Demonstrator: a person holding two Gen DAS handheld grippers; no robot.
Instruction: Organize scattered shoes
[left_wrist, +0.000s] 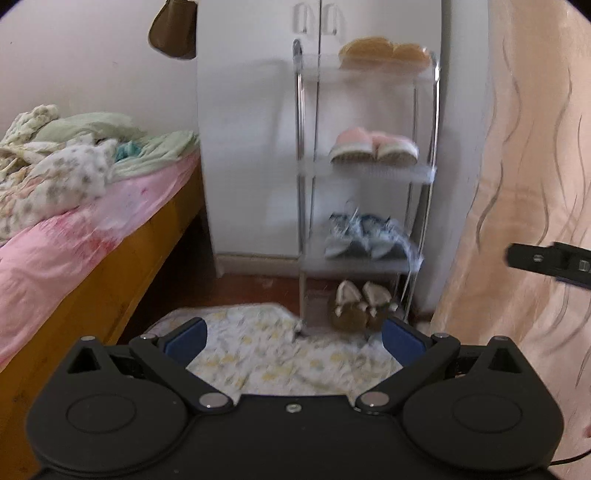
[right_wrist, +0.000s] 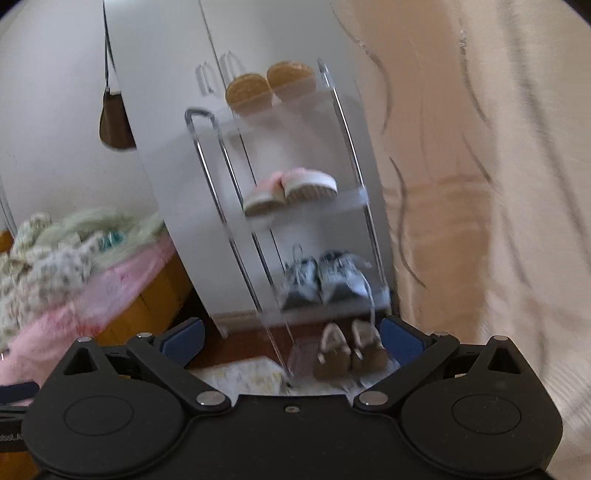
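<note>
Chrome tubing frames a narrow shoe rack (left_wrist: 365, 177) that stands against a white wardrobe (left_wrist: 251, 129), far ahead of both grippers. Its top shelf carries a pair of tan shoes (left_wrist: 384, 53), the next a pair of pink slippers (left_wrist: 373, 147), the third a pair of blue-and-white sneakers (left_wrist: 369, 236), and on the floor at its foot sits a pair of brown fur-lined slippers (left_wrist: 360, 304), side by side. Each pair lies together on its own level. The left gripper (left_wrist: 293, 338) hovers near the camera with its blue-padded fingers spread wide and nothing between them, over a pale patterned mat (left_wrist: 266, 354) that lies on the floor in front of the rack. The right gripper (right_wrist: 291, 338) is likewise spread wide and empty, aimed at the lower part of the rack; part of it shows at the right edge of the left view. To the left is a bed (left_wrist: 85, 236) with a pink sheet and rumpled bedding, and a brown bag (right_wrist: 114, 118) hangs on the far wall. A peach curtain (left_wrist: 528, 166) fills the right side. Both views are blurred.
</note>
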